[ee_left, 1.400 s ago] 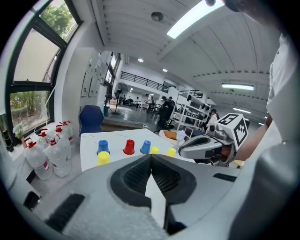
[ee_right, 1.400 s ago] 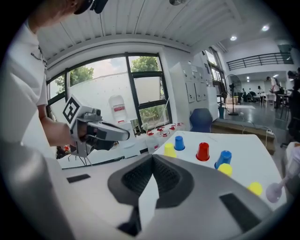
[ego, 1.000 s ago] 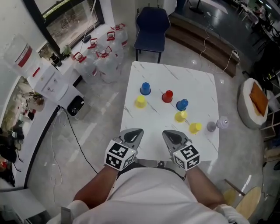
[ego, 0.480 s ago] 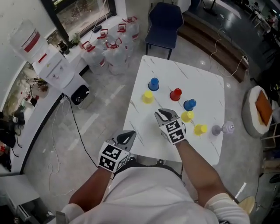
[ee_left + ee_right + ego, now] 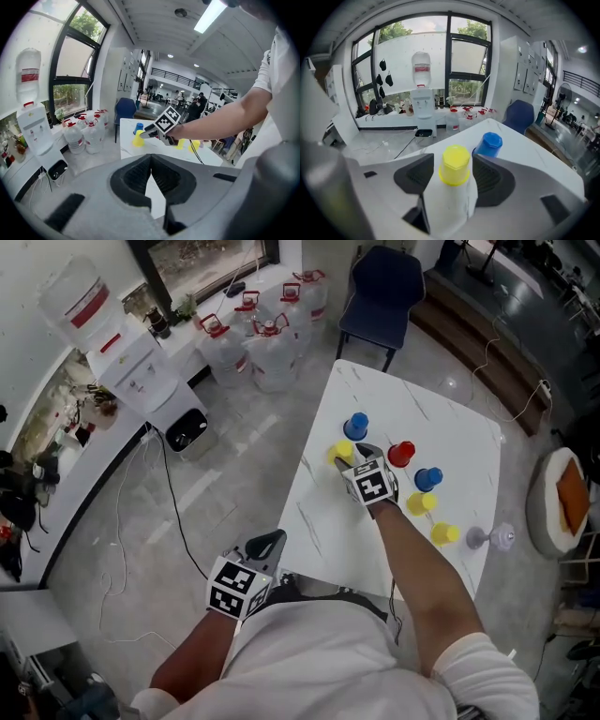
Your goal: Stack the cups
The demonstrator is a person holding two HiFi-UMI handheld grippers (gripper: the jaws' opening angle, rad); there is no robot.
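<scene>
Upside-down cups stand on the white marble table (image 5: 319,521): a blue cup (image 5: 355,425) and a yellow cup (image 5: 342,454) at the far left, then a red cup (image 5: 401,454), another blue cup (image 5: 427,479) and two more yellow cups (image 5: 419,503) to the right. My right gripper (image 5: 360,456) reaches over the table to the far-left yellow cup (image 5: 454,164). Its jaws have just been opening and stand open, with that cup between them and the blue cup (image 5: 489,144) just behind. My left gripper (image 5: 267,545) is shut and empty, beside the table's near left corner.
A grey cup (image 5: 478,538) and a clear one (image 5: 503,538) sit near the table's right edge. A blue chair (image 5: 380,287) stands behind the table. Water jugs (image 5: 272,338) and a dispenser (image 5: 141,381) line the window wall, and cables trail over the floor at left.
My right gripper has travelled from the table's near edge out to the far-left yellow cup, and its jaws have opened. The left gripper has drawn back towards my body.
</scene>
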